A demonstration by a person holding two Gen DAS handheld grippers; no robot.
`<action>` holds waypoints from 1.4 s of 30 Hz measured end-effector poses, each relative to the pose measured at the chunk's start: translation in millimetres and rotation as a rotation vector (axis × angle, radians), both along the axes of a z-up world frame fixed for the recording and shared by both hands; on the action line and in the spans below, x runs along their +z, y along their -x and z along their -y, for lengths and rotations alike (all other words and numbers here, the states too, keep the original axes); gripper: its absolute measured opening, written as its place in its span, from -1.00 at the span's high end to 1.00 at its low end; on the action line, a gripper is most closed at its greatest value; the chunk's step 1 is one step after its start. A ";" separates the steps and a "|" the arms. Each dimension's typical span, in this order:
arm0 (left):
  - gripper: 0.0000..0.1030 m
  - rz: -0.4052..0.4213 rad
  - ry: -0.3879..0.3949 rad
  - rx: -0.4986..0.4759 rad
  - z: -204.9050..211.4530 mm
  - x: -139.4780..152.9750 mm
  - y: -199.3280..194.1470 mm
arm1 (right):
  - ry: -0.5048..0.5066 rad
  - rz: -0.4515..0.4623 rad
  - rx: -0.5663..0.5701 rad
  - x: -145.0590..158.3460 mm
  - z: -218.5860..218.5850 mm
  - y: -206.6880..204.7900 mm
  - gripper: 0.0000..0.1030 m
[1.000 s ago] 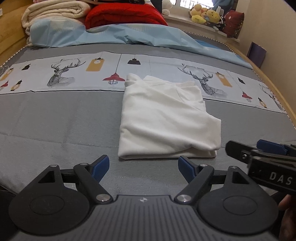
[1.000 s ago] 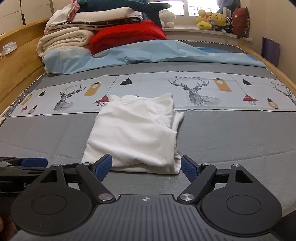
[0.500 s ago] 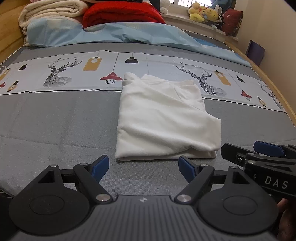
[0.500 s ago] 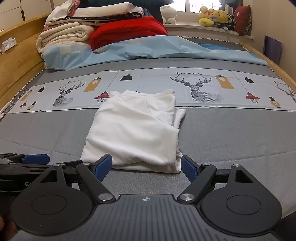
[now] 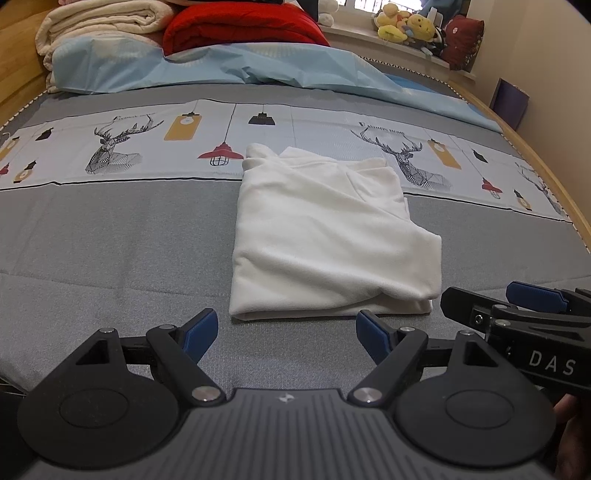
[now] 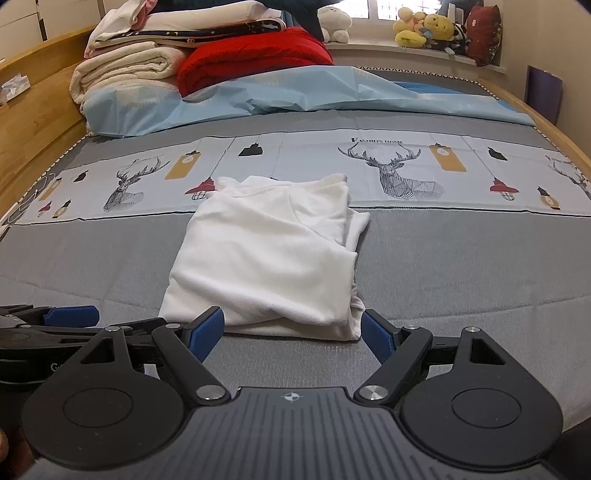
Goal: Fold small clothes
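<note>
Garment: white garment [image 5: 325, 236] lies folded on the grey bedspread [image 5: 110, 236].
Left gripper [image 5: 286, 334]: fingers spread wide, empty, just short of its near edge.
Right gripper [image 6: 293, 332]: likewise agape, empty.

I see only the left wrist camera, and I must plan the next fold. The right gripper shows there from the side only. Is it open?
Observer: Yes. The right gripper is open, with nothing between its fingers.
Operator: Where is it against the white cloth?
Observer: The near edge of the white cloth lies between its fingertips; the right fingertip is beside the near right corner. I cannot tell whether it touches.
Operator: What lies on the cream blanket?
Observer: Folded sheets, white and dark, are stacked on the cream blanket.
</note>
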State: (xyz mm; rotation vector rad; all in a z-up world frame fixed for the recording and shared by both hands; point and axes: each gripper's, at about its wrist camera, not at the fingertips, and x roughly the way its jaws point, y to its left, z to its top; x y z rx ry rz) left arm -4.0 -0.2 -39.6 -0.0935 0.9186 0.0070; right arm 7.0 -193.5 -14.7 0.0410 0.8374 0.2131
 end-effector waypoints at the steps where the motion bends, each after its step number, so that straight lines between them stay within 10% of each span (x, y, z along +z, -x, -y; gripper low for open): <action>1: -0.66 0.000 -0.001 0.000 0.4 -0.4 -0.3 | 0.000 0.000 -0.001 0.0 -0.2 0.0 -0.60; 42: -0.66 -0.006 0.001 -0.001 -0.6 -2.8 -0.6 | -0.001 -0.004 0.000 -3.7 0.0 0.6 -0.60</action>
